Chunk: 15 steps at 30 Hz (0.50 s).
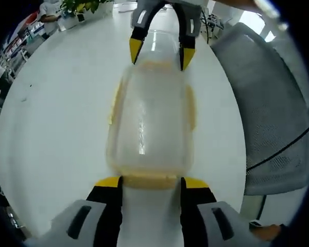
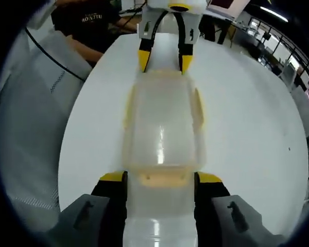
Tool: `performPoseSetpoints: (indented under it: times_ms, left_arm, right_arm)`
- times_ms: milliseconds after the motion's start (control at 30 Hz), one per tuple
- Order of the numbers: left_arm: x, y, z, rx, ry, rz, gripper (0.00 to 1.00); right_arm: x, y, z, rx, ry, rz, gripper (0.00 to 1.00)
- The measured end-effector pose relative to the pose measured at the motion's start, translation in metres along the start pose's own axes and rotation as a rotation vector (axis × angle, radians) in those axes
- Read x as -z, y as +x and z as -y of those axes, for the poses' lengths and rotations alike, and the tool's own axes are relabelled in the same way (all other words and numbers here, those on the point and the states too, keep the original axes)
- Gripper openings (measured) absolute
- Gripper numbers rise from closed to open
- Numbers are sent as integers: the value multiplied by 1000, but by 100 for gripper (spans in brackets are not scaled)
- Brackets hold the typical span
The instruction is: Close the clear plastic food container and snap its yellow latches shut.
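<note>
A clear plastic food container (image 1: 150,121) (image 2: 162,123) lies lengthwise on the white table (image 1: 56,118) with its lid on. Pale yellow latches sit on its long sides (image 1: 191,105) (image 2: 198,110) and at both ends. My left gripper (image 1: 152,182) is open, its yellow-tipped jaws flanking the end latch (image 1: 149,180) nearest it. My right gripper (image 2: 161,178) is open too, its jaws on either side of the opposite end latch (image 2: 162,180). Each gripper faces the other across the box: the right gripper (image 1: 161,54) at the far end, and the left gripper (image 2: 165,60) likewise.
A grey mesh chair (image 1: 268,103) (image 2: 26,103) stands against the table's edge beside the container. A person in a dark shirt (image 2: 92,23) sits behind the chair. A potted plant (image 1: 82,6) stands at the table's far side.
</note>
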State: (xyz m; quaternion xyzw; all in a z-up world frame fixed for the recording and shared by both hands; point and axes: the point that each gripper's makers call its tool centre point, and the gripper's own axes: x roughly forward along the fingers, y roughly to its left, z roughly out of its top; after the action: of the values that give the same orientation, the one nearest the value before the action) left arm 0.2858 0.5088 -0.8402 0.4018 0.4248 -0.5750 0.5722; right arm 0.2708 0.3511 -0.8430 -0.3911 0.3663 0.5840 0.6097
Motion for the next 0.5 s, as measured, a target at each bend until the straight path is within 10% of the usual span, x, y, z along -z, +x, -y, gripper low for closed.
performPoseSetpoints:
  times_ms: [500]
  left_arm:
    - [4,2,2,1,-3,-18,33]
  right_arm:
    - [2,5,6,-6,-5,-79,39]
